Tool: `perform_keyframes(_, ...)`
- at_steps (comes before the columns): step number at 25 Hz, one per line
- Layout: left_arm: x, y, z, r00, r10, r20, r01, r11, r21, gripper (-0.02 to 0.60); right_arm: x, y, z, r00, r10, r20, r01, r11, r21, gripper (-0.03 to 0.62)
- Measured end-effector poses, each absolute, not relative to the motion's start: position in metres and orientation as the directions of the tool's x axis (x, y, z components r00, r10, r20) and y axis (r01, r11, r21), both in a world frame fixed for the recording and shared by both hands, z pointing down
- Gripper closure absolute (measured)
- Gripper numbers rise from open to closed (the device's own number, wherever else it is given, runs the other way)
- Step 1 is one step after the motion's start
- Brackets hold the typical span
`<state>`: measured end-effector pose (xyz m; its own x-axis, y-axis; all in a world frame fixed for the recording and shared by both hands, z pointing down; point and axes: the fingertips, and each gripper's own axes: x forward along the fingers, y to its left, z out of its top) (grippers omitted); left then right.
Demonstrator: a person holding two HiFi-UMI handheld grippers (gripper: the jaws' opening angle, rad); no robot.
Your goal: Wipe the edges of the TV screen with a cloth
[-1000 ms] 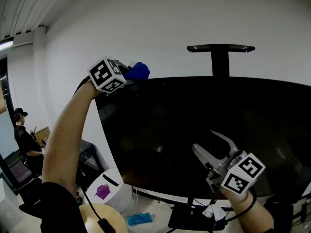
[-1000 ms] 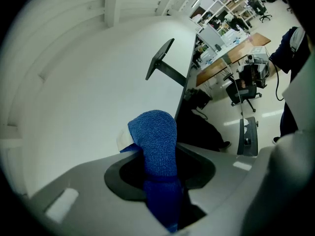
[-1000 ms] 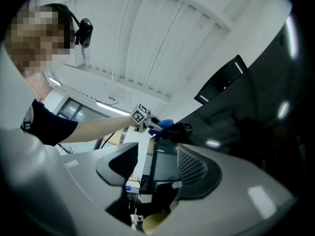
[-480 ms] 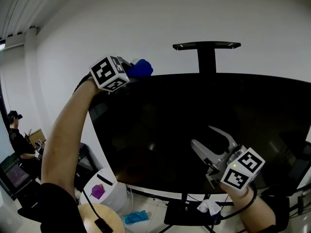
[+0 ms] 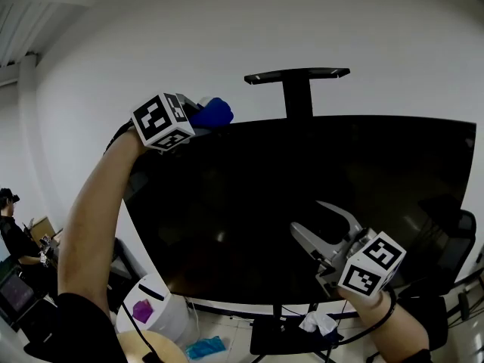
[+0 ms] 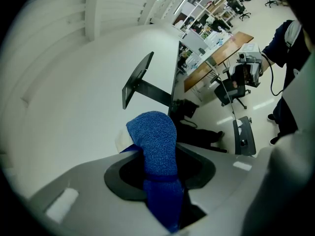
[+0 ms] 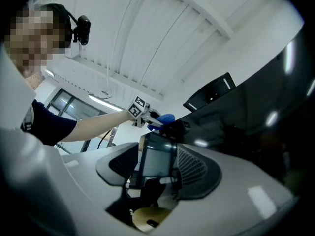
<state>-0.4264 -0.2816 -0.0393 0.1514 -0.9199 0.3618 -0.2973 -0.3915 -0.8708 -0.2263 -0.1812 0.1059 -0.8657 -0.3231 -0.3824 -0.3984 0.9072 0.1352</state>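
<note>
On the black flat TV screen's [image 5: 302, 195] top-left edge, left gripper [image 5: 195, 116] fingers pinching blue terry cloth [image 5: 214, 113], right gripper [image 5: 308, 216] fingers spread.

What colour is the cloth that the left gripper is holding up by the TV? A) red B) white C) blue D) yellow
C: the cloth pinched in the left gripper near the top edge of the TV is blue.

Head view: the cloth [image 5: 215, 113], between the jaws of the left gripper [image 5: 197, 114], lies on the top edge of the TV screen [image 5: 249, 195] near its upper-left corner, with a bracket post [image 5: 296, 89] behind that edge, the right gripper [image 5: 307, 216] before the screen's lower right, and a bin [image 5: 155, 312] on the floor below left.
</note>
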Motion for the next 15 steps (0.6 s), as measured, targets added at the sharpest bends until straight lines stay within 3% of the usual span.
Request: perform_keyframes(15,-0.307,-0.300,-0.041,0.155,-0.919,0.362,-0.315,-0.393,-0.864,0.443,-0.104,-0.202,0.112,-0.873,-0.328,-0.361,-0.397,0.908,0.136,0.341)
